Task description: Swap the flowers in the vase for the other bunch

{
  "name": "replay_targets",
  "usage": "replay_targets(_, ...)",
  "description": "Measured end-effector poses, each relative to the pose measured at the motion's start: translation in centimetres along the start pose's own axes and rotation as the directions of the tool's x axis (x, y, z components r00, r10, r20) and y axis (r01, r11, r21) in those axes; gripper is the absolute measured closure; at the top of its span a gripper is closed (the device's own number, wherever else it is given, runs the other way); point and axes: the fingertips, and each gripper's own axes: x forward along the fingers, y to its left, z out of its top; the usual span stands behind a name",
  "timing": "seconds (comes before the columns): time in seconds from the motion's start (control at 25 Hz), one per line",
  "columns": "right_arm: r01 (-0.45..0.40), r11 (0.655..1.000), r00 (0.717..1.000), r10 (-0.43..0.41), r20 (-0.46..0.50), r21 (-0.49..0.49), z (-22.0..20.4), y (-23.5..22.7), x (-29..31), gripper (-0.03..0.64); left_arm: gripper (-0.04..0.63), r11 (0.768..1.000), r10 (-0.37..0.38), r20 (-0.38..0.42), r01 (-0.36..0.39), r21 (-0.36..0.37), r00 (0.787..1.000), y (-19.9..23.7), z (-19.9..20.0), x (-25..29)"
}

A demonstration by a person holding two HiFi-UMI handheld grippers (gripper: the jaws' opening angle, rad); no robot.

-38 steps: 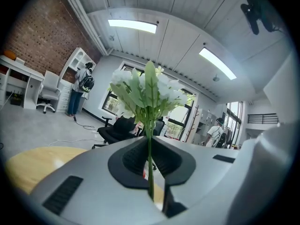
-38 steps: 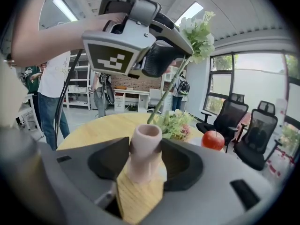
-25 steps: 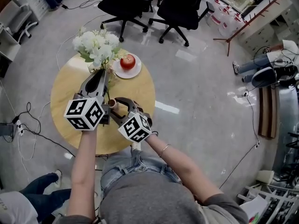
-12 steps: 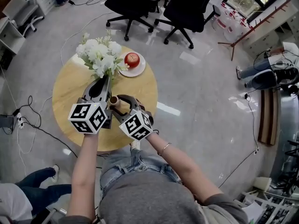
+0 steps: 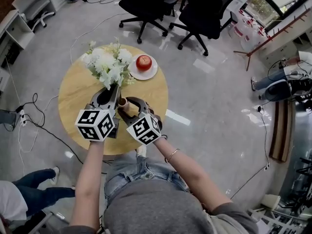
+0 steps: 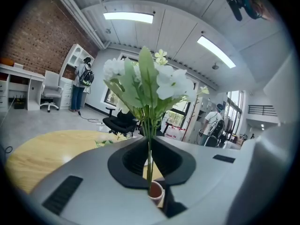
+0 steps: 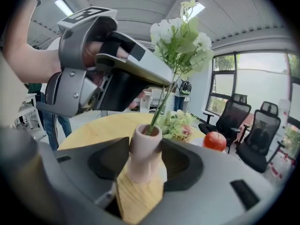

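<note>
My left gripper [image 5: 116, 88] [image 6: 149, 142] is shut on the green stems of a white flower bunch [image 5: 108, 65] [image 6: 150, 83] [image 7: 183, 36]. The stem ends reach down into the mouth of a small pale pink vase [image 5: 123, 103] [image 6: 155, 191] [image 7: 144, 153]. My right gripper [image 5: 127, 104] [image 7: 145, 146] holds that vase between its wide-set jaws, just above the round wooden table [image 5: 78, 91]. Behind the vase another bunch [image 7: 177, 123], green with pinkish blooms, lies on the table.
A red apple [image 5: 144, 62] [image 7: 215, 140] sits on a white plate [image 5: 152, 72] at the table's far side. Black office chairs [image 5: 146, 4] stand beyond the table. Cables run across the floor at the left, near a person's legs [image 5: 29, 194].
My left gripper has come down and nearer with the white bunch, bringing its stems to the vase. The right gripper and the vase have stayed put.
</note>
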Motion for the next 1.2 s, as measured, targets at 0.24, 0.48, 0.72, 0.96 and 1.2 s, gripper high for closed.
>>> replay_targets(0.24,-0.006,1.0,1.0,0.006,-0.001,-0.003,-0.1,0.0,0.1,0.396,0.565,1.0,0.015,-0.034,-0.016,-0.008,0.999,0.2,-1.4,-0.7)
replay_targets(0.48,-0.007,1.0,1.0,0.007,-0.001,-0.007,0.0,0.3,0.1,0.396,0.563,1.0,0.015,-0.063,-0.015,0.001,0.998,0.2,-2.5,-1.4)
replay_targets(0.72,-0.006,1.0,1.0,0.006,-0.001,-0.008,0.0,0.2,0.2,0.396,0.531,1.0,0.024,-0.086,-0.023,0.01,0.996,0.1,-3.3,-1.3)
replay_targets(0.96,-0.009,1.0,1.0,0.009,0.004,-0.009,-0.1,0.5,0.0,0.396,0.508,0.999,0.032,-0.114,-0.03,0.02,0.993,-0.3,-4.2,-1.9)
replay_targets(1.2,-0.011,1.0,1.0,0.011,0.007,-0.009,-0.2,0.1,-0.1,0.396,0.471,0.999,0.038,-0.142,-0.035,0.021,0.989,-0.6,-5.1,-1.9)
